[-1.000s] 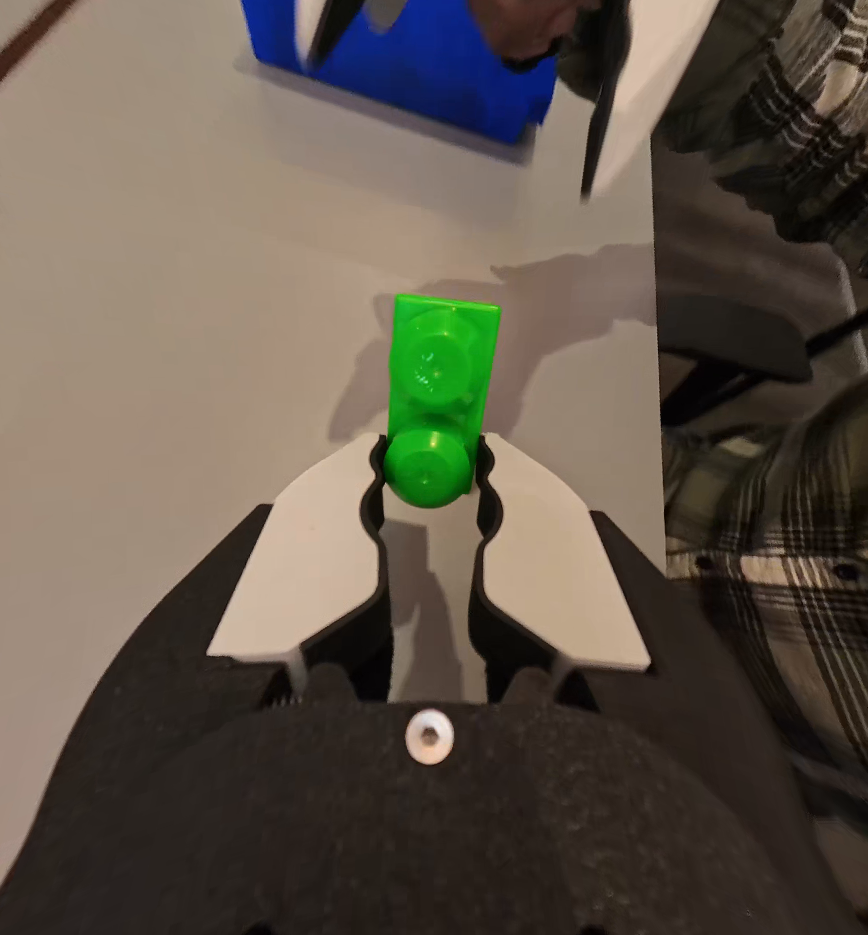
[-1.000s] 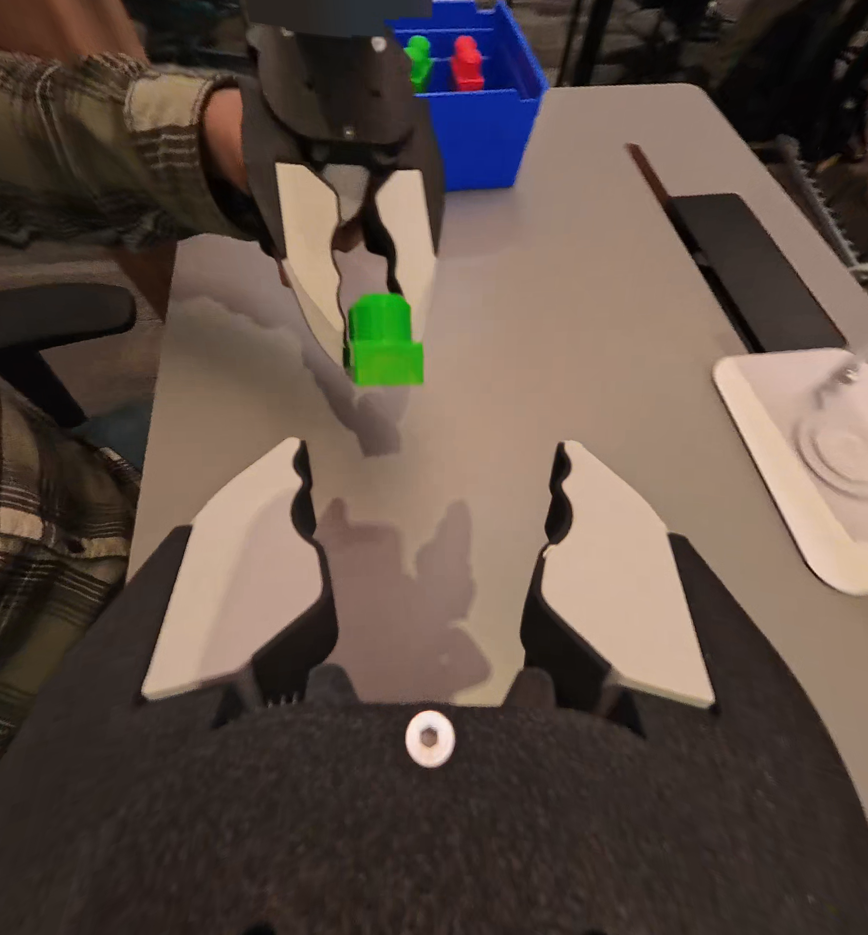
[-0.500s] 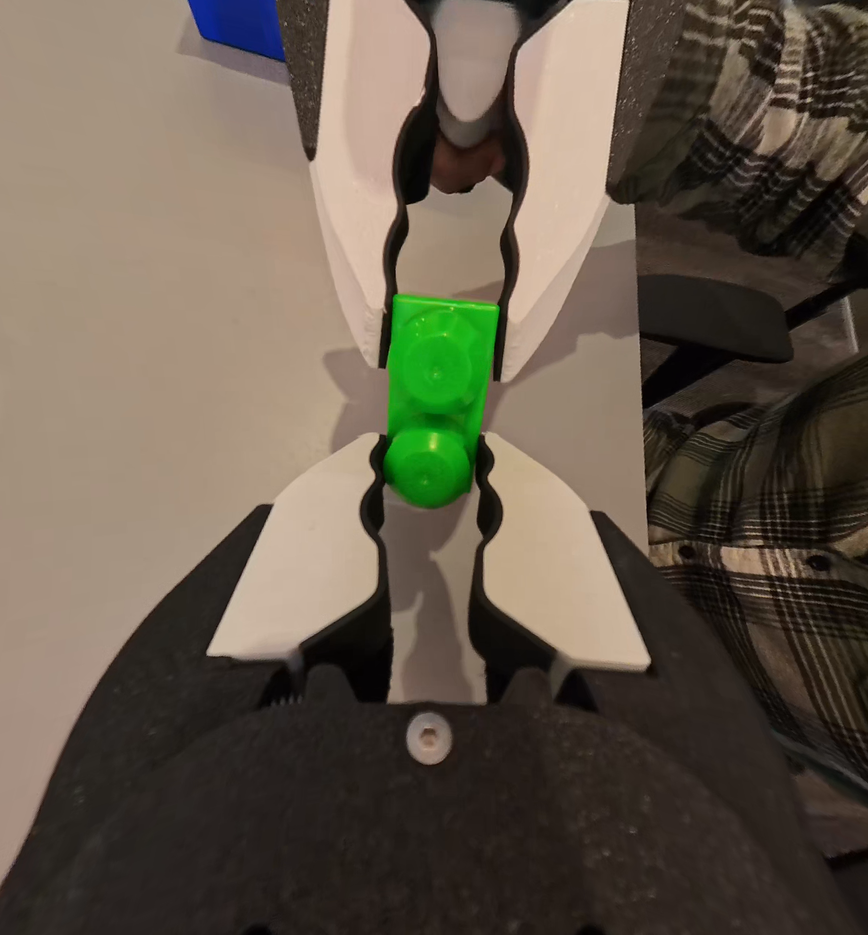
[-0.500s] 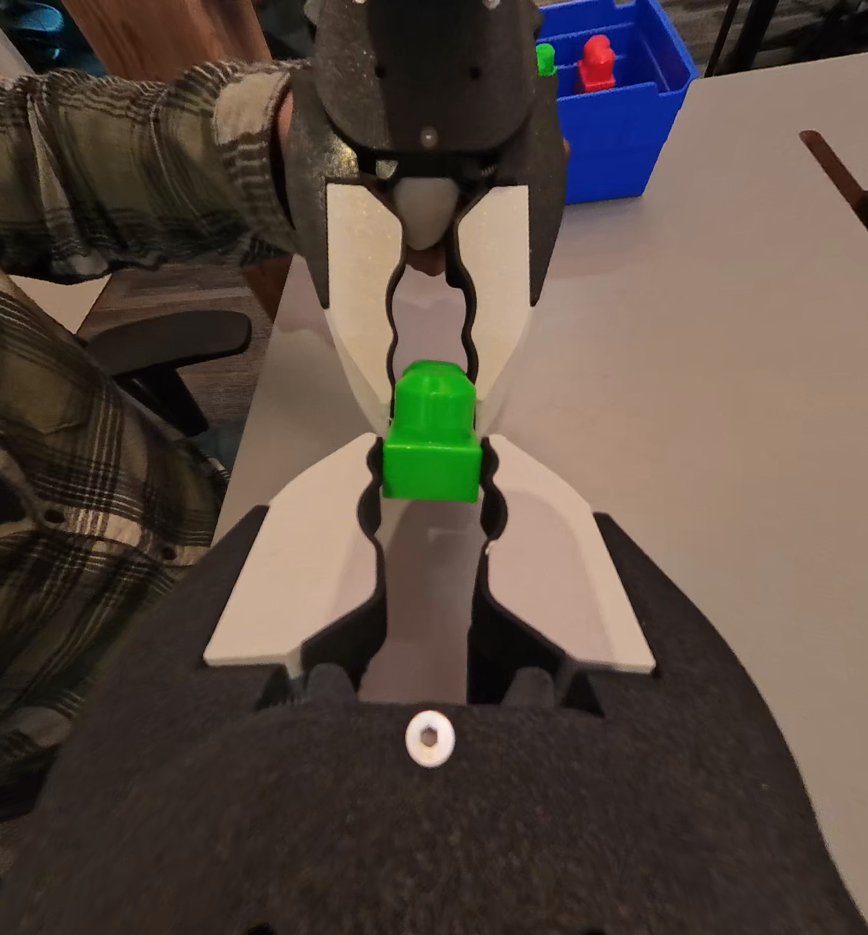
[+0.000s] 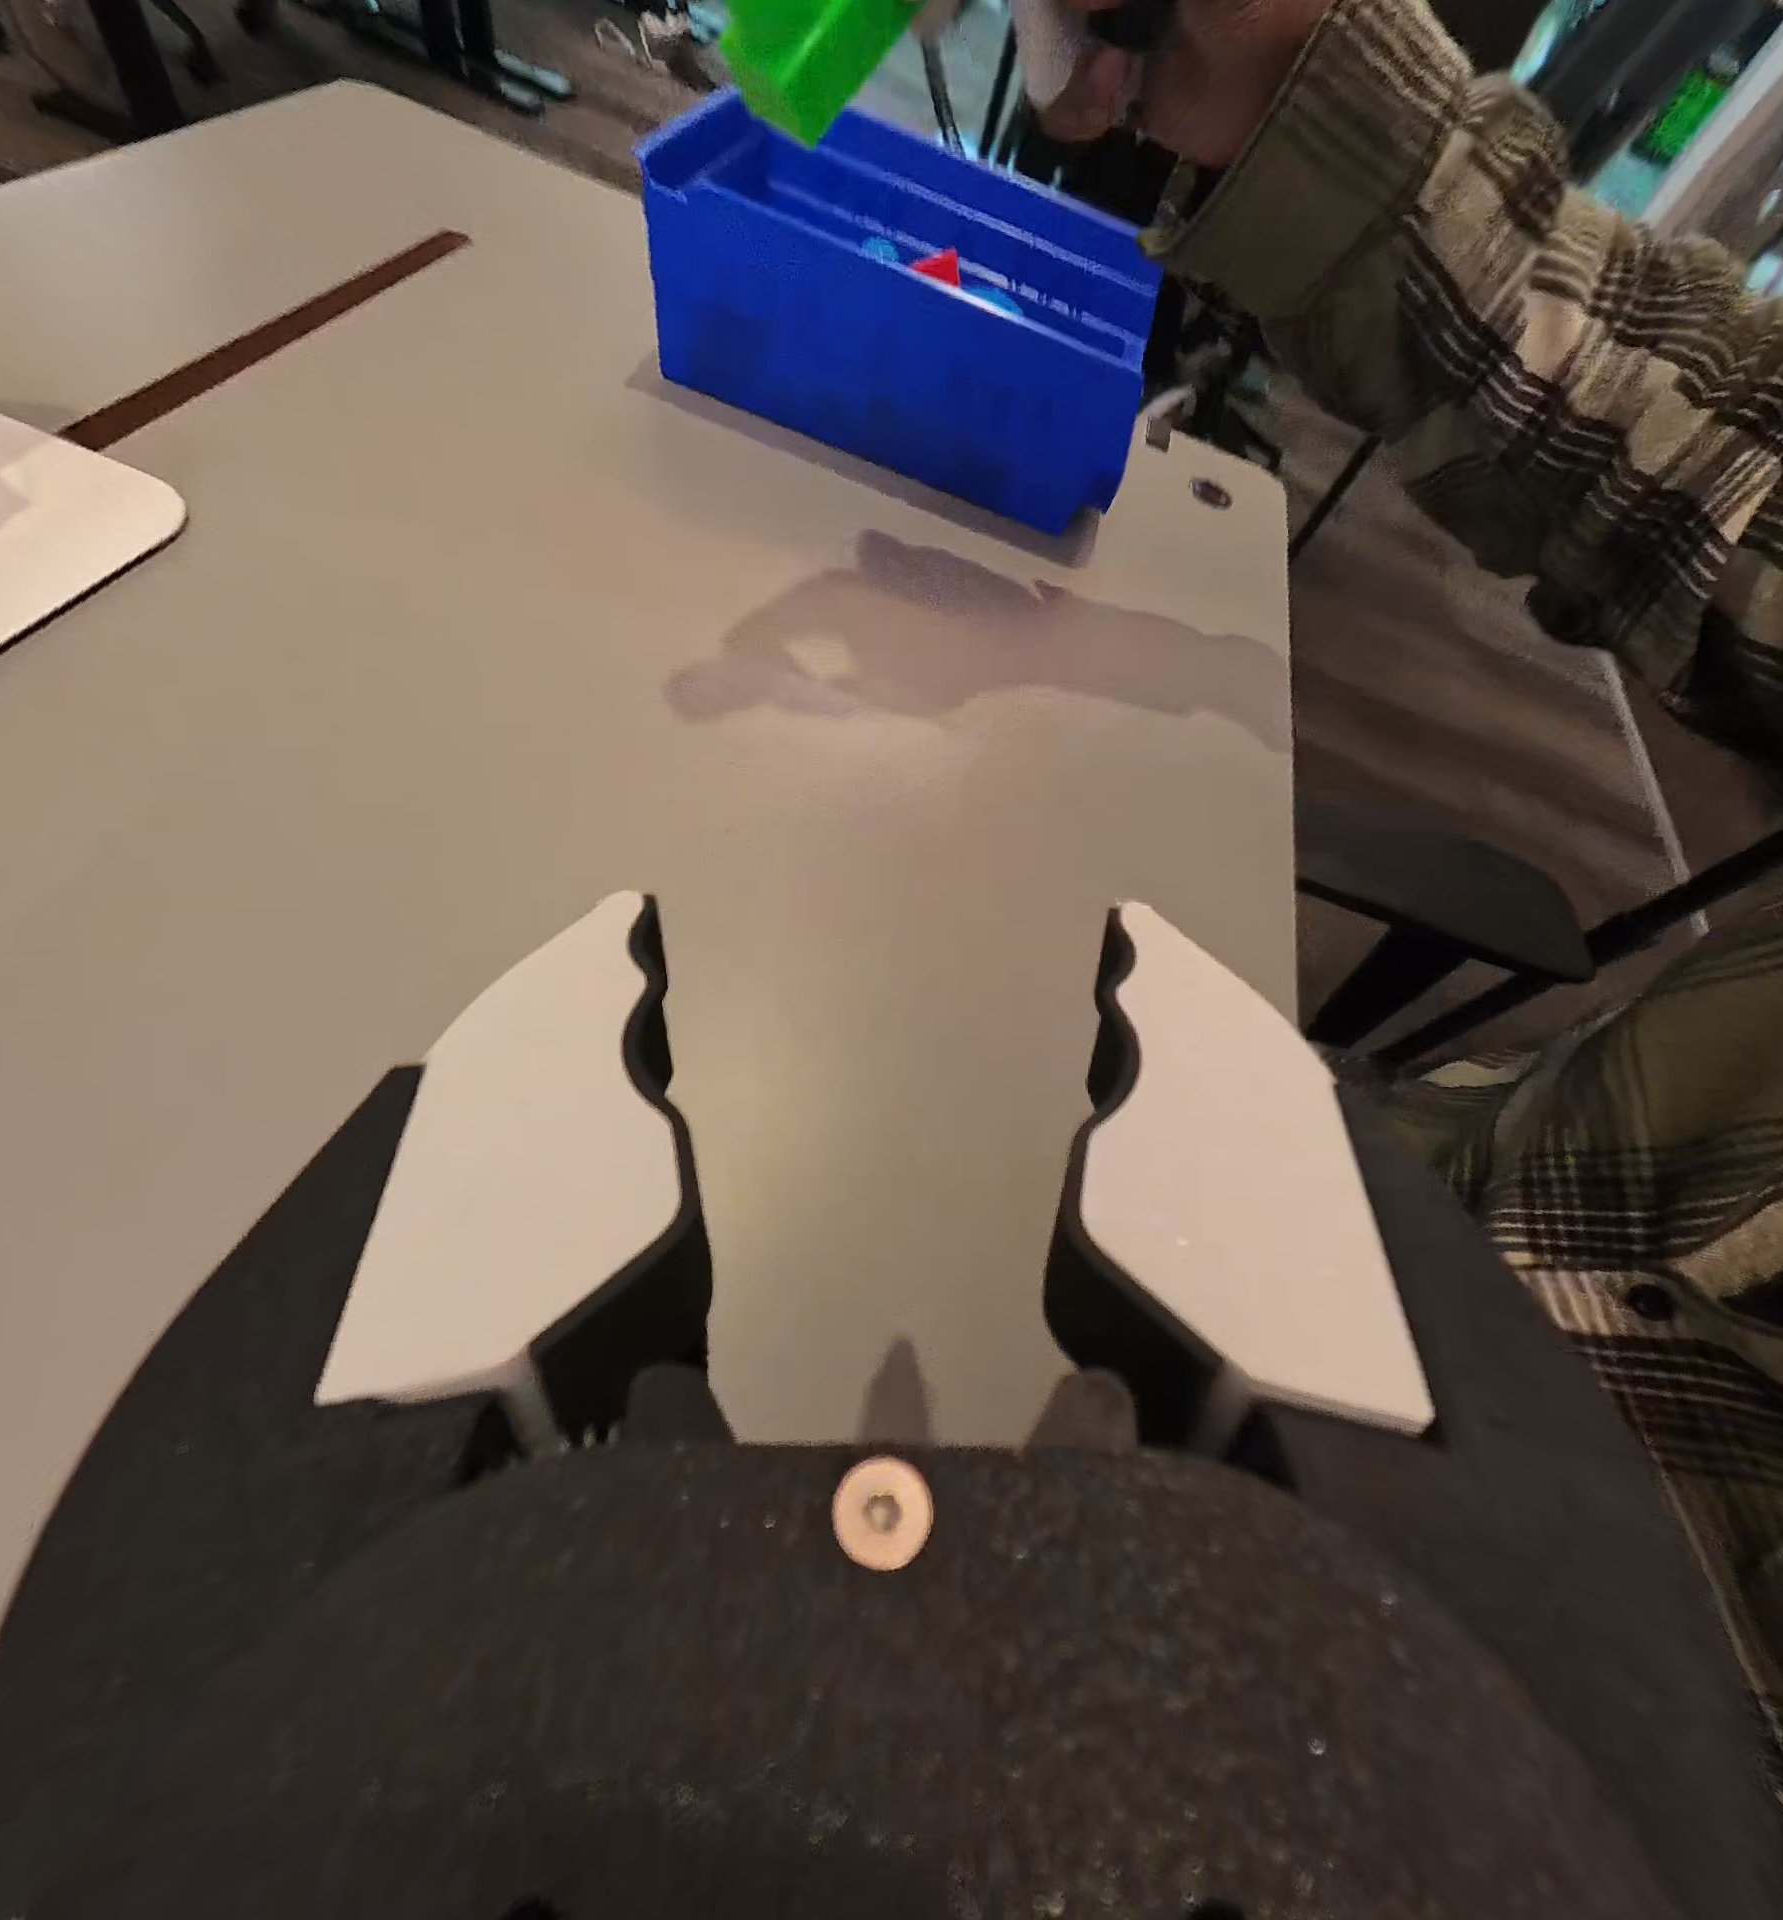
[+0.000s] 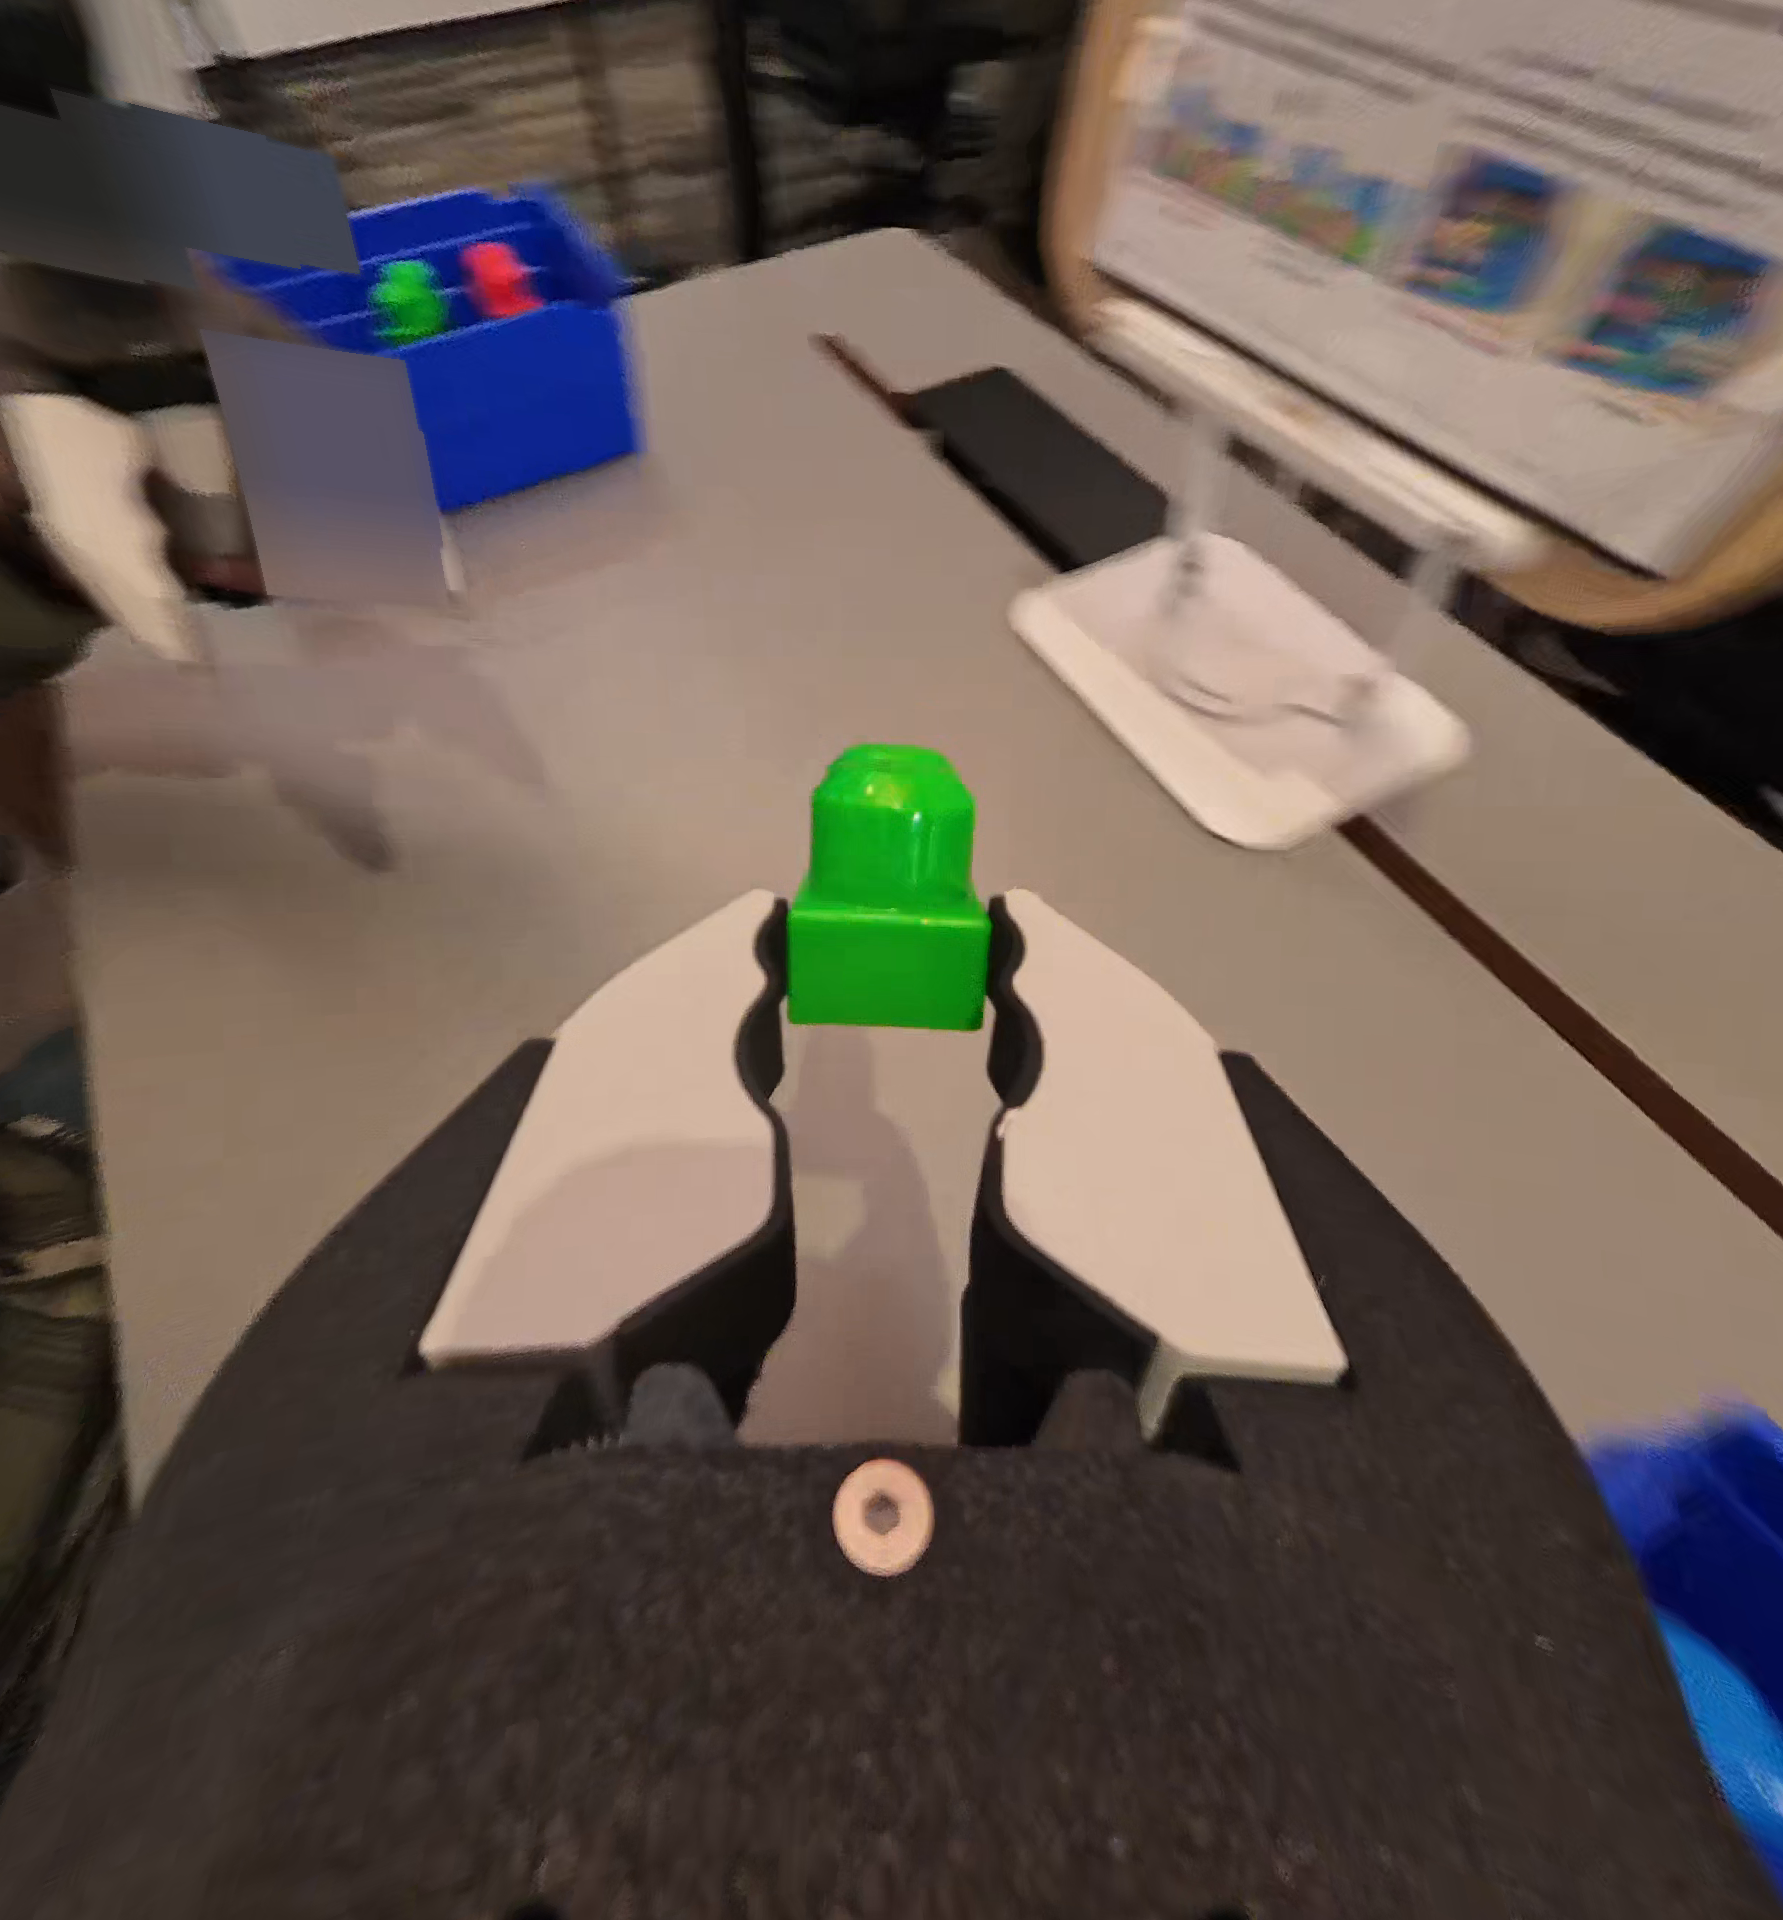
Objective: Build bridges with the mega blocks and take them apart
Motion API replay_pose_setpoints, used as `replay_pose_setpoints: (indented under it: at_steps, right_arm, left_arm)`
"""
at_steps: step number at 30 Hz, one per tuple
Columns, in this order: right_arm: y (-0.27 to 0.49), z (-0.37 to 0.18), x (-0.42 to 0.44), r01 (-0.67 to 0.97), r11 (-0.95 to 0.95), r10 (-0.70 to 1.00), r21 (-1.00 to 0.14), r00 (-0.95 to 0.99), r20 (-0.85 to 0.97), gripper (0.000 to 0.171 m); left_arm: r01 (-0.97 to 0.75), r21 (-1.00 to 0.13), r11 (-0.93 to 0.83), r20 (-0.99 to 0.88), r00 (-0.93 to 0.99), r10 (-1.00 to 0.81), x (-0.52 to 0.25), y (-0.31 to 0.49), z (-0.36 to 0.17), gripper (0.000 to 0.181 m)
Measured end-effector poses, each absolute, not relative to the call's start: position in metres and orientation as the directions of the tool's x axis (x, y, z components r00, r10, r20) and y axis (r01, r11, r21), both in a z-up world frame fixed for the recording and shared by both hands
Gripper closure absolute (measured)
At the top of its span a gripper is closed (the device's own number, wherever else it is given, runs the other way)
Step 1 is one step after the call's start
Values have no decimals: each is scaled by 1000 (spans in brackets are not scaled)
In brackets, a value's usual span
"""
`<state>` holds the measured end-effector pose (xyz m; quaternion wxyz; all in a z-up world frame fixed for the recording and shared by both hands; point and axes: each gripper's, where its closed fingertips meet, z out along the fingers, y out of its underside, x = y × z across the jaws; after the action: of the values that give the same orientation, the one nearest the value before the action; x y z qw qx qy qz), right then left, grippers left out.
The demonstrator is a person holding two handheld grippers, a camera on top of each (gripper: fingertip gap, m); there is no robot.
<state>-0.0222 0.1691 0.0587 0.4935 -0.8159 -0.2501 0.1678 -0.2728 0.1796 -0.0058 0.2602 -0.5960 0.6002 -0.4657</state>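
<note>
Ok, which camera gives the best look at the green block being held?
The right wrist view. The green block sits centred and fairly sharp, clamped between the right gripper's fingertips, its stud visible on top. The left wrist view catches only a blurred part of it at the top edge, above the blue bin.

No writing can be read in either view. The board (image 6: 1469,208) standing behind the table in the right wrist view bears printed lines and coloured picture panels, but all of it is blurred past reading. The green block (image 6: 887,914), the blue bin (image 5: 897,332) and the white tray (image 6: 1240,707) show no readable lettering or numbers.
</note>
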Motion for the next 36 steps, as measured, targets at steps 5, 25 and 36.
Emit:
replay_pose_setpoints:
  at_steps: [5,25,36]
  right_arm:
    - [140,62,136,56,-460,214,-886,975,-50,135]
    - [88,-51,279,-207,-599,-221,-773,971,-88,105]
    - [76,54,145,86,-453,111,-887,993,39,84]
  left_arm:
    - [-363,-904,-225,278,-100,-955,-323,175,2,103]
    - [-350,-888,-297,316,3,-949,-386,152,-16,104]
    - [-341,-902,-264,254,75,-964,-414,185,12,105]
